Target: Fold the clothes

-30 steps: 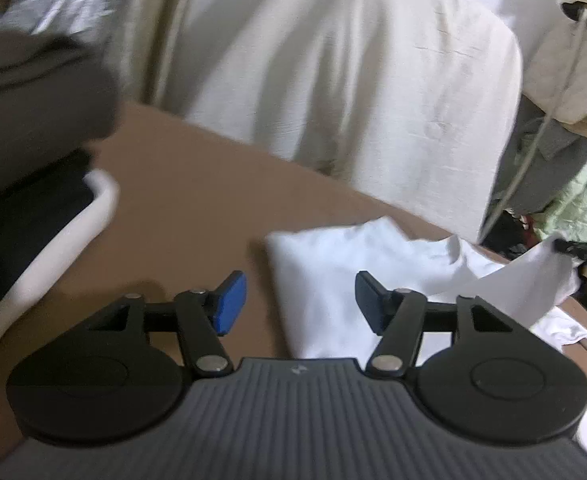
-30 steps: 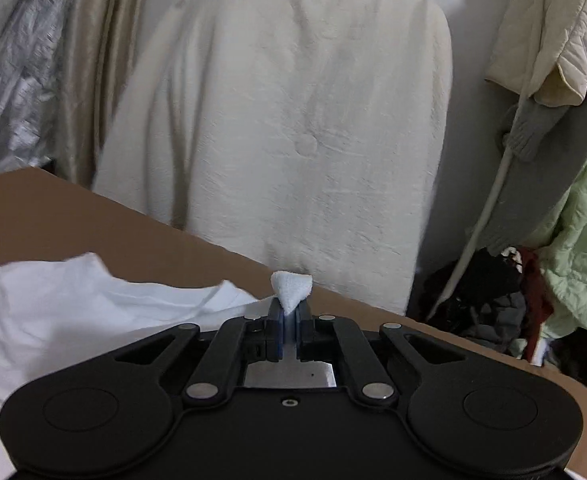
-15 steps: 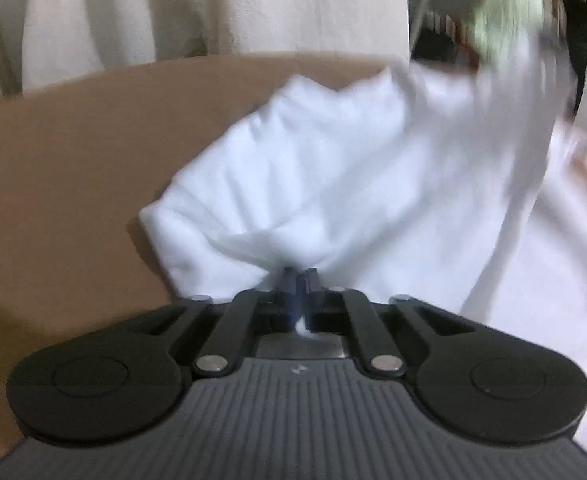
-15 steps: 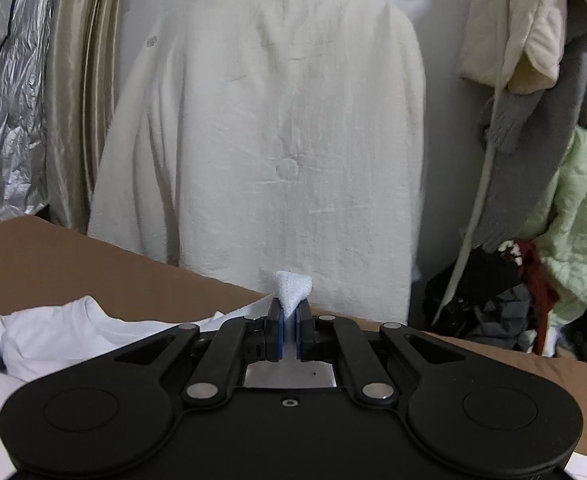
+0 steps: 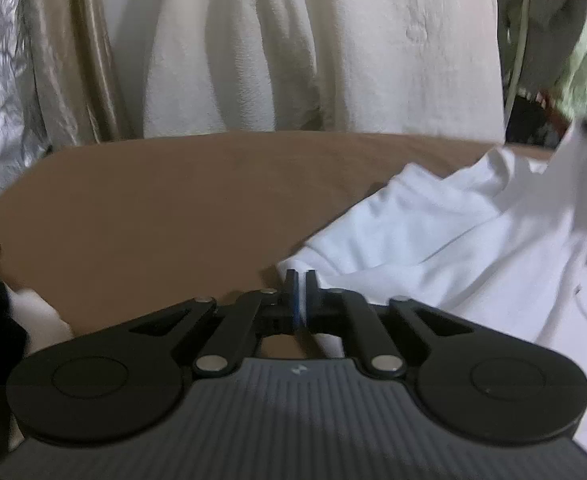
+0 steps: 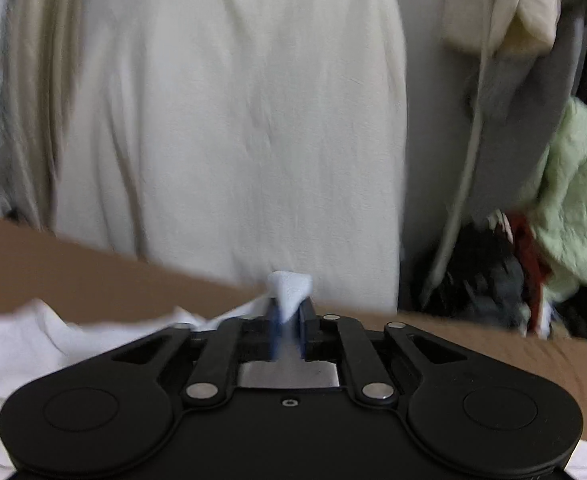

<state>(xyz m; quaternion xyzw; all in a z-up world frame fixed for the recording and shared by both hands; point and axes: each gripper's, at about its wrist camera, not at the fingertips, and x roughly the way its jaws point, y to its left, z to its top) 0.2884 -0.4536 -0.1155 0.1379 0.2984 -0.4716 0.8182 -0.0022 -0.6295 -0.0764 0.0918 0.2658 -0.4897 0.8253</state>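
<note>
Brown table (image 5: 165,208), white garment (image 5: 433,240) edge pinched in left claw (image 5: 300,280), corner in right claw (image 6: 289,304).

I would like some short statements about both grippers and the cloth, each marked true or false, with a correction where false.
1. The right gripper is shut on a corner of the white garment. True.
2. The left gripper is wide open. False: its jaws are closed on the garment's edge.
3. The garment lies on a brown surface. True.
4. The garment is black. False: it is white.
</note>
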